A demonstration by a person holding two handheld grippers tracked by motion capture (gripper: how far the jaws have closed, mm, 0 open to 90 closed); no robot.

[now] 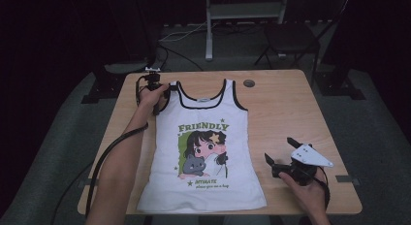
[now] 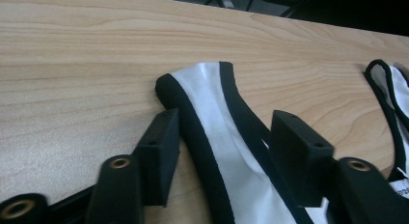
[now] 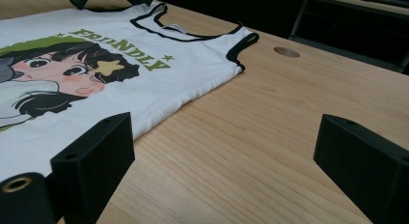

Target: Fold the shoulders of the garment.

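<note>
A white tank top point(image 1: 203, 152) with black trim and a cartoon print under the word FRIENDLY lies flat on the wooden table point(image 1: 281, 104). My left gripper point(image 1: 165, 91) is at its left shoulder strap point(image 2: 207, 93), low over the wood. The jaws stand on either side of the strap with a gap left on one side, so my left gripper point(image 2: 224, 137) is open around it. My right gripper point(image 1: 278, 148) rests near the table's front right, beside the shirt's hem side. Its jaws are wide apart over bare wood point(image 3: 226, 142), and the tank top point(image 3: 144, 74) lies to the left of them.
A round cable hole point(image 1: 249, 83) sits in the table behind the right strap point(image 2: 386, 89). A dark folding chair point(image 1: 291, 38) and a white stand point(image 1: 209, 26) are on the floor beyond the far edge. Bare wood lies to the right of the shirt.
</note>
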